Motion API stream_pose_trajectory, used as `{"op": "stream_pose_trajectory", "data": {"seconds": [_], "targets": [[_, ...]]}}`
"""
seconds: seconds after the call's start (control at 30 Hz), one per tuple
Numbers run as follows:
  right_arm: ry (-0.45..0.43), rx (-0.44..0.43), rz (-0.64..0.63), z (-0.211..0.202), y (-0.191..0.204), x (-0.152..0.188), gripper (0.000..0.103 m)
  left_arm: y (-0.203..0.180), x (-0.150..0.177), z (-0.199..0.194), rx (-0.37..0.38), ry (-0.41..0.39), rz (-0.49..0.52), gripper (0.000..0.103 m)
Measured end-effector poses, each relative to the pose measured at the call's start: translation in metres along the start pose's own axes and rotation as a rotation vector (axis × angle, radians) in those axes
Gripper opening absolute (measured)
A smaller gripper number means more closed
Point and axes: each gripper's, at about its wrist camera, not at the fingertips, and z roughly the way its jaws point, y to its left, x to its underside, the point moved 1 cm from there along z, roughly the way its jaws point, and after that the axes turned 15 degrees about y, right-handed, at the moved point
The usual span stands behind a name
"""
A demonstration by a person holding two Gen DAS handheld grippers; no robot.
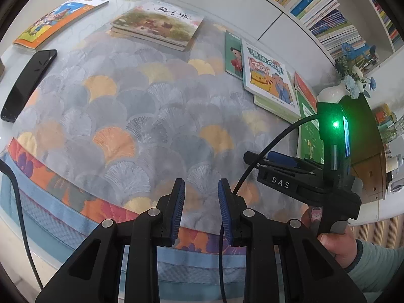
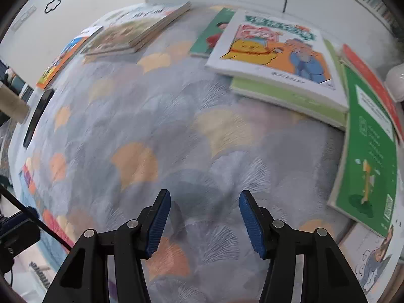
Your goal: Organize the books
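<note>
Hovering over a soft cloth (image 1: pixel 141 116) printed with grey and orange fan shapes, the left gripper (image 1: pixel 201 189) kept its ribbed blue pads slightly apart with nothing between them. The right gripper (image 2: pixel 205 203) stood wider, equally empty, above the same fabric. Flat, glossy books lay around: a stack (image 1: pixel 159 25) at the far side, a white cartoon book (image 2: pixel 275 50) on a pale-green one far right, a green book (image 2: pixel 368 151) right.

The right wrist view is blurry. A white cartoon book (image 2: pixel 272 48) hides most of the light green book (image 2: pixel 287 96) under it. The bottom corner book (image 2: pixel 371 260) is cut off.
</note>
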Motion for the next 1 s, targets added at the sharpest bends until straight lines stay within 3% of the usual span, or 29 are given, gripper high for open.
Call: {"op": "stream_pose_trajectory", "data": {"seconds": [0.67,1.0], "targets": [[-0.009,0.008,0.062,-0.007,-0.031,0.01,0.056,-0.041,-0.007,0.005,-0.049,0.0,0.116,0.024],[-0.003,-0.001,0.083,-0.008,-0.042,0.024,0.056,-0.05,-0.001,0.009,-0.045,0.009,0.116,0.024]]}}
